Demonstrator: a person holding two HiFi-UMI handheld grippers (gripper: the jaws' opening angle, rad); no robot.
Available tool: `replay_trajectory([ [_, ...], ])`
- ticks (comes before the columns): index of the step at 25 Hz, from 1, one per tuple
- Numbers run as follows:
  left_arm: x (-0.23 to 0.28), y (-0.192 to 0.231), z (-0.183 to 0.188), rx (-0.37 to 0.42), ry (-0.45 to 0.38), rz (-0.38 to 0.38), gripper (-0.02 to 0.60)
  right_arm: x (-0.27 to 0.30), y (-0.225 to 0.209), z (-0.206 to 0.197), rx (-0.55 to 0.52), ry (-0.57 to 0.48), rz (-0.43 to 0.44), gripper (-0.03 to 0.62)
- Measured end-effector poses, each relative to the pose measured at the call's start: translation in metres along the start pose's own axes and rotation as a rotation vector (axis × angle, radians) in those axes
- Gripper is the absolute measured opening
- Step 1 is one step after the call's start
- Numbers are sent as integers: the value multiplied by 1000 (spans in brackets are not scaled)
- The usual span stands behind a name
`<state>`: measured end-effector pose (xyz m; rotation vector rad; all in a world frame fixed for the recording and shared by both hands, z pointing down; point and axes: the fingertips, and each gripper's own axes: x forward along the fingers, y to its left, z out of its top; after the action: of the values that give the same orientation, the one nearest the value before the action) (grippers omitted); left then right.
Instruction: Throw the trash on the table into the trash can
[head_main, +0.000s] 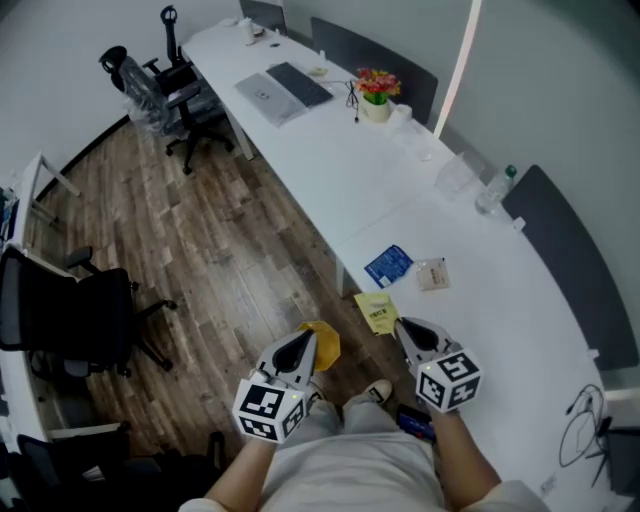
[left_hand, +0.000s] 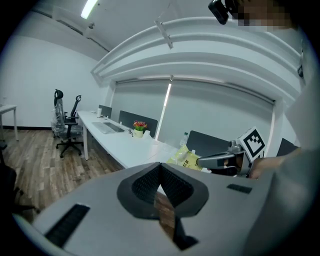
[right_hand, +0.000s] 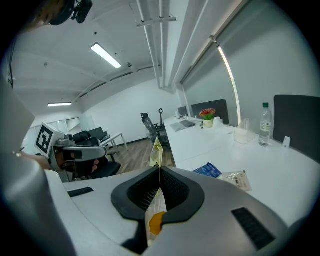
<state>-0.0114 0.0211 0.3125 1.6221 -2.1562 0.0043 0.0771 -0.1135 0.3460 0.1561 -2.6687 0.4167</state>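
My right gripper (head_main: 402, 326) is shut on a yellow snack packet (head_main: 377, 312), which hangs at the white table's (head_main: 500, 320) near edge. In the right gripper view the packet (right_hand: 156, 149) stands edge-on, pinched between the pads of the right gripper (right_hand: 159, 171). A blue packet (head_main: 388, 266) and a pale clear packet (head_main: 432, 273) lie on the table just beyond. My left gripper (head_main: 303, 347) is over the floor, left of the table, its jaws shut with nothing sticking out of the left gripper (left_hand: 160, 166). A yellow-orange thing (head_main: 325, 345) sits by its tips; no trash can shows.
A flower pot (head_main: 376, 95), a laptop (head_main: 283, 90) and a water bottle (head_main: 497, 190) stand farther along the table. Black office chairs (head_main: 70, 320) stand on the wood floor (head_main: 210, 240) at left. The person's shoes (head_main: 376, 392) are below the grippers.
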Motion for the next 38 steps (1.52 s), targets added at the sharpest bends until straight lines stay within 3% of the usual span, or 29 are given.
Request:
replay_trajectory([
  [7,-42,43,-7,-48,-23,90,2,38,52,5,-58,36,93,32],
  [19,-56,82,-17,-105,-33,198,2,91,71,-7,-107,138,206,32],
  [38,-32,133,-100,-194,65,255,2,174,61,-111,-112,340,278,32],
])
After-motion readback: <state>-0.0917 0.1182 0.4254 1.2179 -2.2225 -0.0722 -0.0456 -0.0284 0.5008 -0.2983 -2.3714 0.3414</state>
